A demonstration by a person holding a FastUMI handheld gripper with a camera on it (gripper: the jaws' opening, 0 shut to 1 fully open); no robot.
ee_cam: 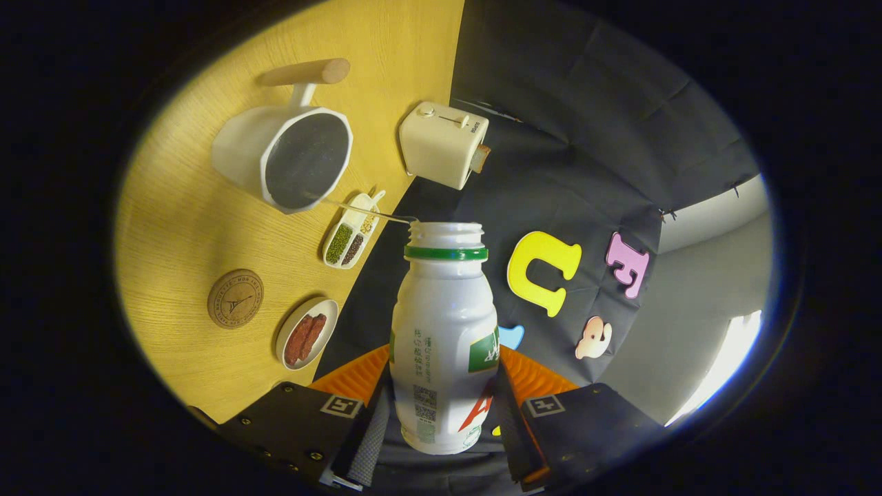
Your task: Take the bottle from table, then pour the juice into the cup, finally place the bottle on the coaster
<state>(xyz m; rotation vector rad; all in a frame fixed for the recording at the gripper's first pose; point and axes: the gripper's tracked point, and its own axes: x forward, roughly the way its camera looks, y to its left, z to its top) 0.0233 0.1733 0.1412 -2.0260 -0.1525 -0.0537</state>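
The gripper [441, 413] is clamped on the white bottle [444, 331], both fingers pressing its lower sides; the bottle's base hides the fingertips. The cap is off, and a thin stream runs from its mouth toward the cup [289, 158]. The liquid's colour is hard to make out. The coaster [236, 298] lies bare on the table [179, 227] beside a small dish [307, 333].

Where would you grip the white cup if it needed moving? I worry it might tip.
By the wooden handle, I'd judge: it juts out as a bar from the cup on the side away from the seed tray. The tool is shut on the bottle.
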